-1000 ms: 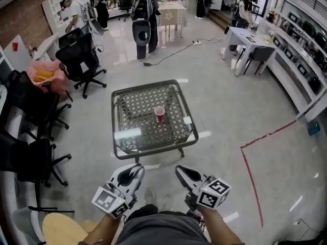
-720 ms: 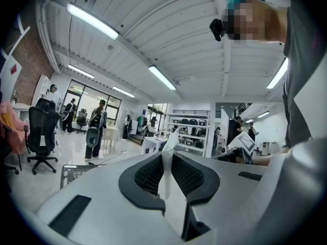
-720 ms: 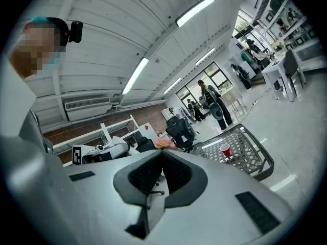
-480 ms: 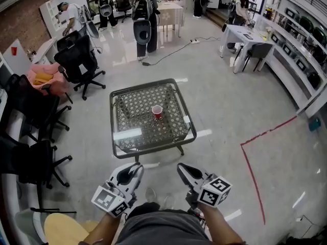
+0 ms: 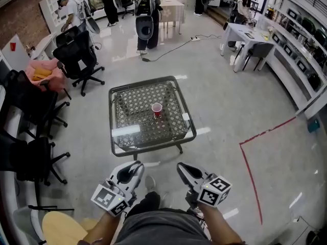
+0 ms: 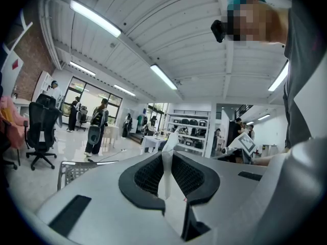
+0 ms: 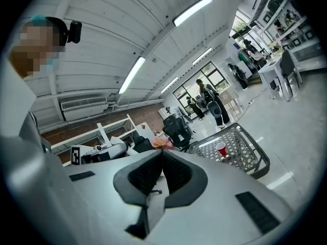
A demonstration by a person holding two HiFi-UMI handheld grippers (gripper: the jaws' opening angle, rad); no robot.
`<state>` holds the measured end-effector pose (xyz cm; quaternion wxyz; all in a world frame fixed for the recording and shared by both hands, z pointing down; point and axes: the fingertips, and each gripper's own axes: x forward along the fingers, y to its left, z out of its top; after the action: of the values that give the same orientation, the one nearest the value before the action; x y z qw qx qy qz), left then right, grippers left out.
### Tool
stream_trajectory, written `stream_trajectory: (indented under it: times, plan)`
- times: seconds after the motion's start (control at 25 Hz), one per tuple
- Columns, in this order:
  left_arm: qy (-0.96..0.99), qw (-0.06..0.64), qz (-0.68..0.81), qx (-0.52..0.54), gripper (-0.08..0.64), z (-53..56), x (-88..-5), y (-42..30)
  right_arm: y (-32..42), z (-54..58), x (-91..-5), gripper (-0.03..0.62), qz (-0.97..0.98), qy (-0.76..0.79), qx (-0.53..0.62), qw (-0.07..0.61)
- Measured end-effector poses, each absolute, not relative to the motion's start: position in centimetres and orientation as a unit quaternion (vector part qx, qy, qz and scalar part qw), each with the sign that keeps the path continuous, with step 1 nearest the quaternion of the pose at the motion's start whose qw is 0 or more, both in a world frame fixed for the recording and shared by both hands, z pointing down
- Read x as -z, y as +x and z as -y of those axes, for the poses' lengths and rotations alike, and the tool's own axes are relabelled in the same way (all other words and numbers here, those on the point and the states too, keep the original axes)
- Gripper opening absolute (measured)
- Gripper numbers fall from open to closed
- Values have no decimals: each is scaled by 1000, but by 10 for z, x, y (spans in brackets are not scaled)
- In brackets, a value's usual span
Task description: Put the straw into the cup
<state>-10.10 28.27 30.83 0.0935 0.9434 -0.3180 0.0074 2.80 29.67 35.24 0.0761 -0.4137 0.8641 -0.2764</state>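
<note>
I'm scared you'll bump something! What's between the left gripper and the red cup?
In the head view, just bare floor, then the table edge and top, lie between the left gripper and the red cup.

Probably an office: swivel chairs [image 5: 77, 52], desks [image 5: 241, 32], shelves [image 5: 302, 27].

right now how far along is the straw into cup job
Done: the straw is gripped between the left gripper's fingers. In hand: only that hold; the right gripper is shut and empty. Left: the red cup stands on the table ahead, no straw in it, so approach and insertion remain.
</note>
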Motion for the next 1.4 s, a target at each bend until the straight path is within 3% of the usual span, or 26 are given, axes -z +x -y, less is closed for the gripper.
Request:
stream_trajectory:
  times: [1.4]
  plan:
    - [945, 127, 301, -5, 54, -138, -331, -141, -17, -158, -364, 14, -855, -428, 288, 52]
